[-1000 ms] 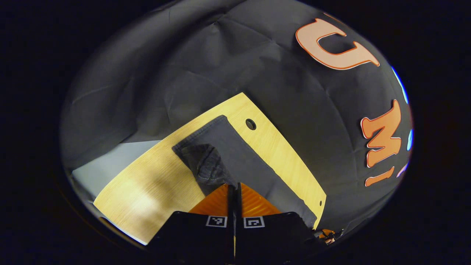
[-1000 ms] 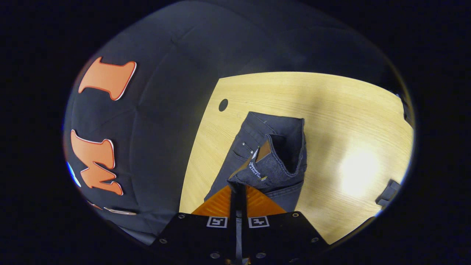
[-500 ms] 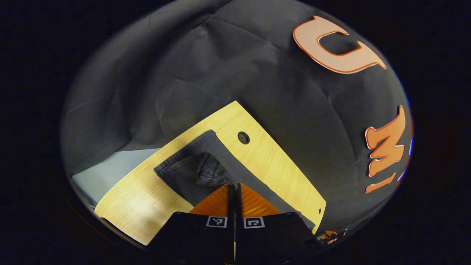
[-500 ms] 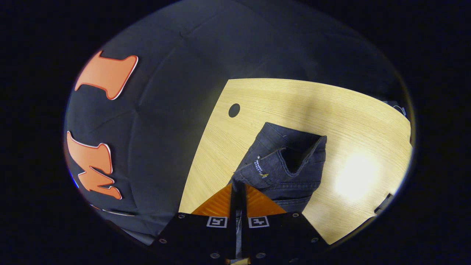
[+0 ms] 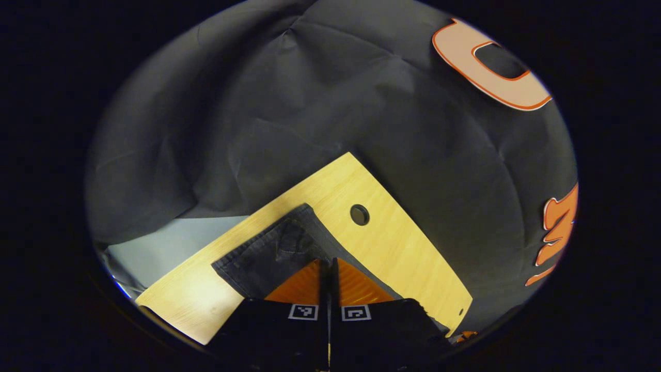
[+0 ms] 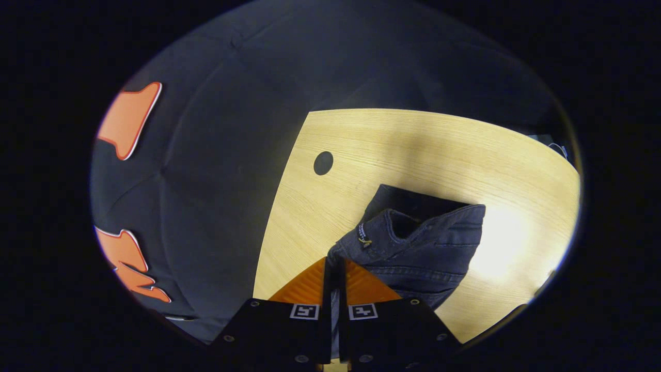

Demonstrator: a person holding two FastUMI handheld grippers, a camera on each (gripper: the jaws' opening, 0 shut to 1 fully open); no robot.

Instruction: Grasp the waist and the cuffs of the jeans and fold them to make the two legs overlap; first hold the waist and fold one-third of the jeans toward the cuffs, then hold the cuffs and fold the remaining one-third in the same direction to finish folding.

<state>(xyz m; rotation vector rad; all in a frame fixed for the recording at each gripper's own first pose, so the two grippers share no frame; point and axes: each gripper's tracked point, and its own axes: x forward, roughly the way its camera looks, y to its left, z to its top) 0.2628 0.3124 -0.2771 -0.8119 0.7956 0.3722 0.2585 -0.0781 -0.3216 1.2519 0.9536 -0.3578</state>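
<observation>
Left gripper view: the left gripper (image 5: 327, 266) is at the bottom of the picture with its fingers (image 5: 304, 281) pressed together on a fold of dark denim. The jeans (image 5: 271, 248) lie on the worktop (image 5: 397, 253), near the corner with the round hole (image 5: 359, 214). The cloth in front of the fingers lies low and fairly flat, with one straight hemmed edge toward the near side. Whether this end is the cuffs or one side of the waist cannot be told from here. Past the worktop edge, a pale floor (image 5: 170, 240) is visible.

Right gripper view: the right gripper (image 6: 334, 268) also has its fingers (image 6: 310, 284) closed, and they pinch the waistband (image 6: 392, 227) of the jeans (image 6: 423, 248). The waistband opening faces up and a small label is visible on it. The lifted waist end lies doubled over a darker layer of denim on the worktop (image 6: 413, 144), beside the round hole (image 6: 323, 163).

Task status, as a judgement: the cloth reads as a single narrow stack, so the legs appear already overlapped. The waist fold toward the cuffs appears to be in hand and close to being laid down. Still to do: release the waist, take the cuffs, and fold the remaining third the same way.
</observation>
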